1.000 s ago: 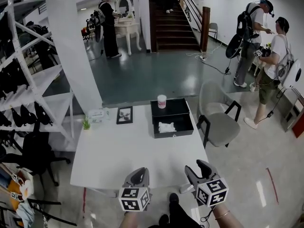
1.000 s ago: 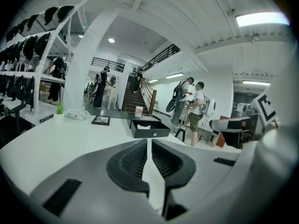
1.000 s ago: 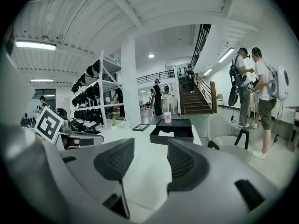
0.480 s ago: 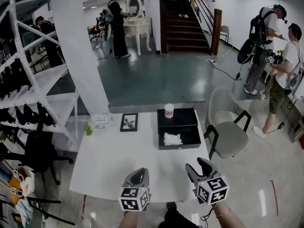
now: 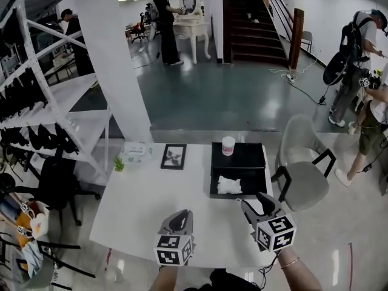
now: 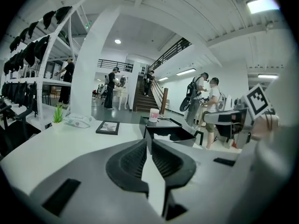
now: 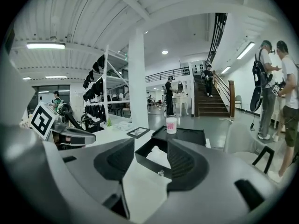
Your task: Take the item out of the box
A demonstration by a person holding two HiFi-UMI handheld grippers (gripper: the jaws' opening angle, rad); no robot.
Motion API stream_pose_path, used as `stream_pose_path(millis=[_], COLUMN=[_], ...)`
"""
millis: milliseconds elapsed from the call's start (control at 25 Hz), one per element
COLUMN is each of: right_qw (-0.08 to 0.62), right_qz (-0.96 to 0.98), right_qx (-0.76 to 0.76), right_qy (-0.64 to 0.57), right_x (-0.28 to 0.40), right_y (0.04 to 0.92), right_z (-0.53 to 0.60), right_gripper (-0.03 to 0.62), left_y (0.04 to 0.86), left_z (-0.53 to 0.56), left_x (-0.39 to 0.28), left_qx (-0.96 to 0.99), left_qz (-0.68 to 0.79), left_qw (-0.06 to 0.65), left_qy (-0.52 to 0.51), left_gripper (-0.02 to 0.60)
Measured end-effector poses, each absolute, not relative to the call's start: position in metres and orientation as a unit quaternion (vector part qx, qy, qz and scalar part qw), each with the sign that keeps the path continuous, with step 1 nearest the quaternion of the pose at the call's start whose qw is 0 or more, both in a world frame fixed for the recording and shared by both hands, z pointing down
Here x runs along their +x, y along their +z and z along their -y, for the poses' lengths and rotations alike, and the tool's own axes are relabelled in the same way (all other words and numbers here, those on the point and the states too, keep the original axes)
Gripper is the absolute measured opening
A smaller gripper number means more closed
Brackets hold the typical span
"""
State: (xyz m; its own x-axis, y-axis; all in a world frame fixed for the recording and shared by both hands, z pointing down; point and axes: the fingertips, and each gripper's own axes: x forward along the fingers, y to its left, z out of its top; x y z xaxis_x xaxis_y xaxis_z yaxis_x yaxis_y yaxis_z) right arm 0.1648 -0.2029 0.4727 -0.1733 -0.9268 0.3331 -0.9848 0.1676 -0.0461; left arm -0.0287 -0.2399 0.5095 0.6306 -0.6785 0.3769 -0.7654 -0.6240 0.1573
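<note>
An open black box [image 5: 237,191] lies at the right of the white table [image 5: 151,205], its lid [image 5: 238,156] folded back flat. A crumpled white item [image 5: 228,185] rests inside the box. A pink-and-white cup [image 5: 228,145] stands on the lid. My right gripper [image 5: 257,202] hovers just in front of the box's near right corner, jaws open and empty. In the right gripper view, box [image 7: 148,164] and white item [image 7: 158,156] show between the open jaws of the gripper [image 7: 151,143]. My left gripper [image 5: 181,216] is over the table's front, left of the box, shut [image 6: 149,141] and empty.
A framed picture [image 5: 174,156], a tissue pack [image 5: 136,151] and a small plant [image 5: 119,162] line the table's far edge. A grey chair [image 5: 303,171] stands right of the table. A white pillar [image 5: 118,59] and a rack [image 5: 42,102] are at left. People stand behind and at right.
Both grippers have moved forward over the table's front edge. The table and box now lie nearer, and the right gripper has come close to the box's near corner.
</note>
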Motion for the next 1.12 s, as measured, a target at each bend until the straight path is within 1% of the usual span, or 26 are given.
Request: stream_pose_path(millis=[360, 600, 1120], right_qw=[0.141, 0.178, 0.294], right_qz=[0.783, 0.804, 0.833], right_qx=[0.592, 0.553, 0.457], right_qy=[0.13, 0.128, 0.104], right_x=[0.169, 0.167, 0.157], right_y=[0.488, 0.504, 0.546], right_z=[0.254, 0.284, 0.325], right_gripper=[0.218, 0.221, 0.235], left_y=[0.52, 0.523, 0.529], left_z=[0.26, 0.27, 0.284], left_x=[-0.021, -0.026, -0.04], left_qx=[0.878, 0.867, 0.843], left_qz=[0.424, 0.441, 0.477], left_qw=[0.169, 0.177, 0.191], left_qy=[0.148, 0.151, 0.158], left_gripper=[0.028, 0.029, 0.029])
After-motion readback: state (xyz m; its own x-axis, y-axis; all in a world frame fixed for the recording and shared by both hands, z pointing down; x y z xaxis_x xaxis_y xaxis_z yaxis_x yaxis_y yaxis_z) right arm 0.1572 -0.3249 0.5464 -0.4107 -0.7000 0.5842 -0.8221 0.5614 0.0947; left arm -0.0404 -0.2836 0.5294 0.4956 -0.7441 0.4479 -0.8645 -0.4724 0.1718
